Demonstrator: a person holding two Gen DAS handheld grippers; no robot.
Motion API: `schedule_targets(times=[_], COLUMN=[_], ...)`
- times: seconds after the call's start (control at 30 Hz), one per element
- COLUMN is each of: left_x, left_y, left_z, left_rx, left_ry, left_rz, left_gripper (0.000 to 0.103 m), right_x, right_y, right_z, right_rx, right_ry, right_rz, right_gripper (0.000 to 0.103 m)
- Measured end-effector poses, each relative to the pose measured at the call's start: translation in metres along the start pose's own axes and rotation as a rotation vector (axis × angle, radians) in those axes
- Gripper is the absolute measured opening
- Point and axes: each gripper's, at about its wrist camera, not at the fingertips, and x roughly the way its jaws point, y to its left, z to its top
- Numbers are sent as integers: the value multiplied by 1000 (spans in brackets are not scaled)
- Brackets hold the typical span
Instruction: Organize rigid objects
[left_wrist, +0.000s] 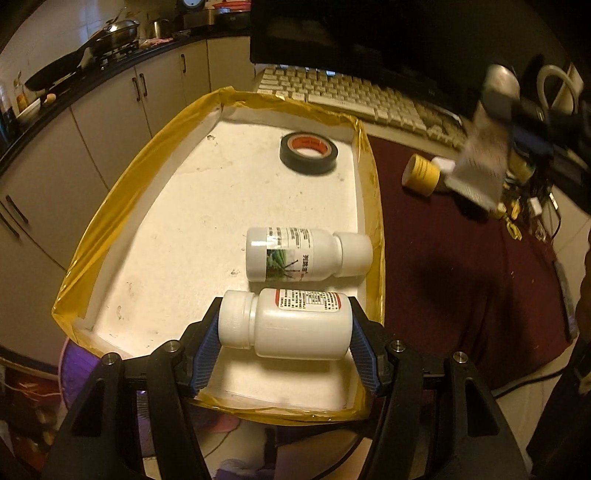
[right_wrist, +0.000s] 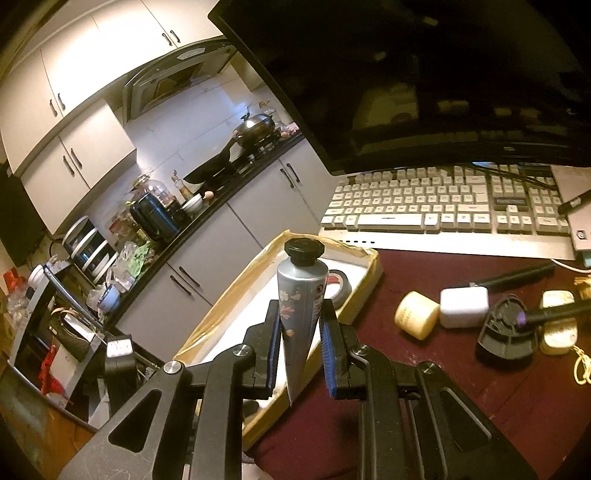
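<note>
Sideways in the tray (left_wrist: 110, 206) lies a white bottle (left_wrist: 291, 323) — left gripper (left_wrist: 284, 325) jaws pinching it end to end; beside it a second bottle (left_wrist: 306, 254); right gripper (right_wrist: 301, 339) jaws pinch a grey tube (right_wrist: 301, 295) above the bench (right_wrist: 461, 369).

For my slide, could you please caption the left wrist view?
Left gripper grips white bottle over taped tray.

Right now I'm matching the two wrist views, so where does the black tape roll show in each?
Left wrist: the black tape roll lies flat at the far end of the tray, above centre.
Right wrist: it lies in the tray's far corner, partly hidden behind the grey tube.
Shared landmark: the white keyboard just beyond the tray.
</note>
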Motion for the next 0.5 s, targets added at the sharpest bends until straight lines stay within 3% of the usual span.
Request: schedule_targets(times=[0.2, 0.5], left_x=[5, 7], left_y=[-6, -7], left_z=[-1, -1], left_rx=[42, 49], left_ry=[30, 38], left_rz=[48, 58], left_gripper=[61, 64], right_x=[26, 76], right_y=[9, 21], right_z=[1, 1], right_rx=[-15, -8], right_ry=[34, 95], right_rz=[22, 57], right_gripper=[18, 18])
